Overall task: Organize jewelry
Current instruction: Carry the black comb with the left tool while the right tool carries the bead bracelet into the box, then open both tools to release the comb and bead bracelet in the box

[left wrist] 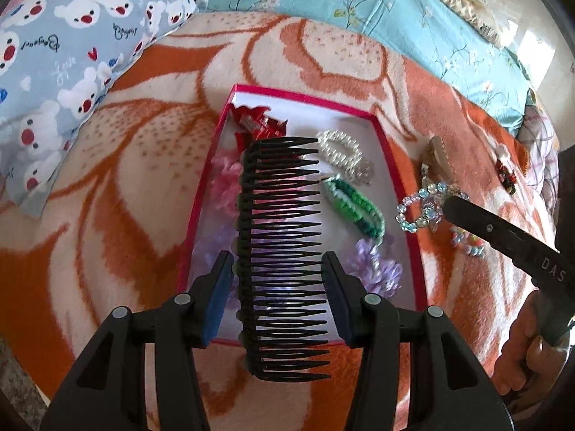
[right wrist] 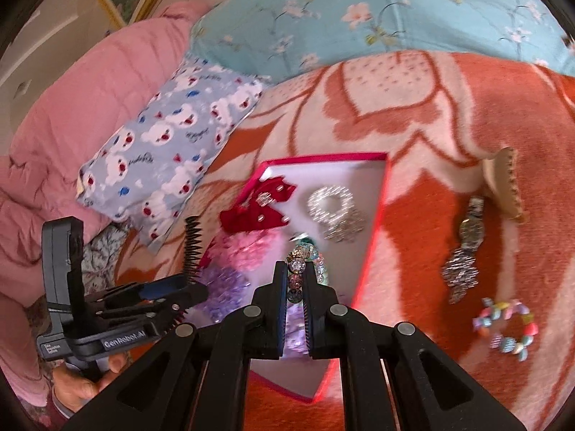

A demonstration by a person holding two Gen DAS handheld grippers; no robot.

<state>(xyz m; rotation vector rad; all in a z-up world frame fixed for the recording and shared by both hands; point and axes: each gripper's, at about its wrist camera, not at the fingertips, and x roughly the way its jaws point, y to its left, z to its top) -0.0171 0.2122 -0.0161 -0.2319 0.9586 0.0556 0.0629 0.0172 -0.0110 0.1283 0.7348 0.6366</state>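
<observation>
Comb (left wrist: 284, 251) pinched in my left gripper (left wrist: 278, 283), teeth pointing right, held in the air above the pink-rimmed box (left wrist: 395, 165). Pads press on the spine side and the tooth tips. In the right wrist view the comb (right wrist: 192, 244) stands over the box's left rim.

My right gripper (right wrist: 295, 287) is nearly closed on a beaded bracelet (right wrist: 298, 269), beads showing between the fingers, above the box's lower half.

Inside the box (right wrist: 373, 215), relative to its far wall: red clip (left wrist: 257, 122) just beside the far-left corner, clear bead bracelet (left wrist: 341, 151) right of it, green woven bracelet (left wrist: 354, 208) nearer me along the right wall, pink scrunchie (right wrist: 248, 248) and purple scrunchie (right wrist: 222, 291) on the left side, another purple piece (left wrist: 377, 265) near the near-right corner. White floor is bare in the middle strip and along the far wall.

Outside the box's right rim on the blanket (right wrist: 467, 115): tan claw clip (right wrist: 503, 183) farthest, metal watch (right wrist: 467, 248) nearer, pastel bead bracelet (right wrist: 506, 327) nearest. All lie well apart from the rim, with open blanket between.

Surface is an orange and cream floral blanket on a bed. Bear-print pillow (right wrist: 161, 165) lies beyond the box's left rim, teal floral sheet (right wrist: 359, 18) past its far wall, pink quilt (right wrist: 90, 89) farther left.
</observation>
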